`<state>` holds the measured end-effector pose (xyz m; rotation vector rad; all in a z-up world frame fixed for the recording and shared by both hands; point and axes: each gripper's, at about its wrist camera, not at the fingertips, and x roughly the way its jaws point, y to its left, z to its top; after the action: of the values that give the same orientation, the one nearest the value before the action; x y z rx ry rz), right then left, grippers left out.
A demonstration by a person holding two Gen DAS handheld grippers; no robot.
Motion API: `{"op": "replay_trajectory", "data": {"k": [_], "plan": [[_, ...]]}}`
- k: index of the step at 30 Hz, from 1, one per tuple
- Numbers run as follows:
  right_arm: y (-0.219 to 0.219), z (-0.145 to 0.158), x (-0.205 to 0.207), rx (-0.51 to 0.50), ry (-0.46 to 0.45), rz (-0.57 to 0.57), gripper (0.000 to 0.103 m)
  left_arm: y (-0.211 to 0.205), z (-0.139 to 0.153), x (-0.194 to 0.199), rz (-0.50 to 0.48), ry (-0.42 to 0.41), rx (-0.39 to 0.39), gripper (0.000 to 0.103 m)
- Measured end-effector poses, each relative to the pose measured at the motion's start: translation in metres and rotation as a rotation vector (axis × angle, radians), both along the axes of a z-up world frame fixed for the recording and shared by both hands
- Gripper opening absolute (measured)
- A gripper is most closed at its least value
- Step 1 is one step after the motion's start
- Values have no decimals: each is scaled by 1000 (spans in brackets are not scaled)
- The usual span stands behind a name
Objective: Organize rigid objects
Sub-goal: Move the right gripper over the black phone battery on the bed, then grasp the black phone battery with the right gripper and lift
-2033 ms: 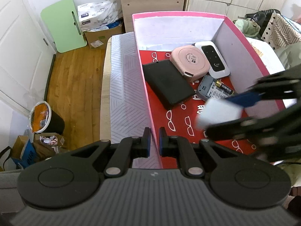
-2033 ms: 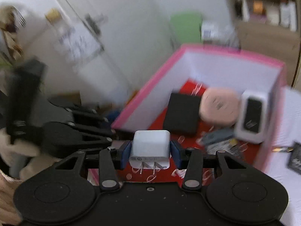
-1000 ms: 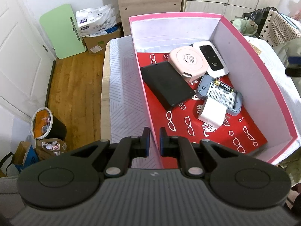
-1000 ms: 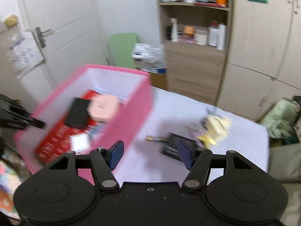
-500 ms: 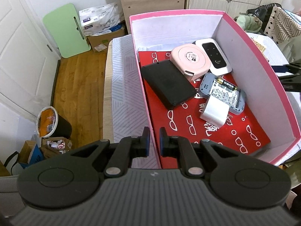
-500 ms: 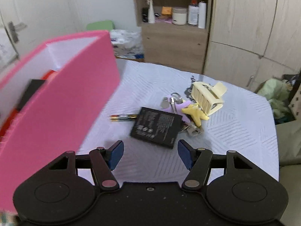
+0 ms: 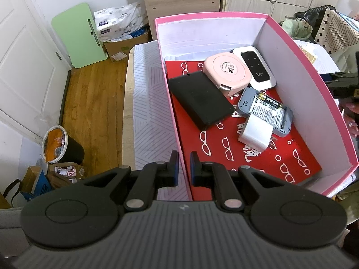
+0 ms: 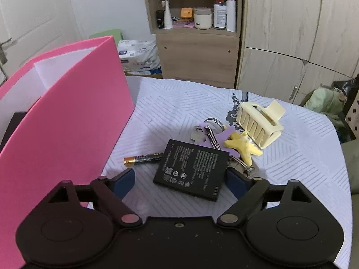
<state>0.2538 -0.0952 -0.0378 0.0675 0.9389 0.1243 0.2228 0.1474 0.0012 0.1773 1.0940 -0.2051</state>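
right tool (image 8: pixel 179 182) opening, black battery (image 8: pixel 193 170) between its jaws, untouched

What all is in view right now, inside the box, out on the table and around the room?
pink box: 1, pink outside, white walls, red patterned floor; on table
black slab: 1, black; in box, left
round case: 1, pink; in box, back
white device: 1, white with black face; in box, back right
grey device: 1, grey, a battery lying on it; in box
charger: 1, white; in box, leaning on grey device
flat battery: 1, black; on tablecloth
AA battery: 1, black and gold; touching flat battery
keys: 1 bunch, purple and yellow tags
hair claw: 1, cream
green board: 1; by door
bin: 1, black; floor
left tongs: shut on the box wall
right tongs: opening around the flat battery, not touching
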Motion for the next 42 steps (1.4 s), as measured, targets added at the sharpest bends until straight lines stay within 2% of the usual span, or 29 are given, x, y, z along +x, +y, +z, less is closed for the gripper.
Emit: {"op": "replay_trajectory", "data": {"k": [5, 8, 10, 20, 28, 35, 36, 37, 38, 40, 42], "plan": [[0, -1, -1, -11, -28, -36, 90, 1, 0, 0, 1, 0, -8, 9], [-2, 2, -6, -49, -43, -21, 71, 2, 1, 0, 3, -2, -12, 9], [-10, 5, -9, -8, -19, -6, 71, 2, 1, 0, 3, 0, -12, 9], [-23, 12, -39, 60, 40, 69, 70, 2, 1, -1, 2, -14, -12, 9], [-29, 14, -53, 76, 39, 82, 70, 0, 0, -1, 6, -16, -4, 9], [-33, 32, -65, 93, 2, 97, 69, 4, 0, 0, 16, -5, -32, 9], [-32, 37, -67, 86, -11, 114, 56, 4, 0, 0, 16, -6, -33, 9], [-32, 43, -69, 101, -5, 129, 33, 4, 0, 0, 18, -7, -33, 9], [-33, 48, -70, 101, -9, 130, 17, 4, 0, 0, 18, -7, -31, 9], [-32, 56, -72, 73, -36, 146, 17, 3, 0, -1, 15, -12, -25, 9], [-30, 54, -69, 68, -24, 155, 15, 3, 0, -1, 17, -13, -26, 9]]}}
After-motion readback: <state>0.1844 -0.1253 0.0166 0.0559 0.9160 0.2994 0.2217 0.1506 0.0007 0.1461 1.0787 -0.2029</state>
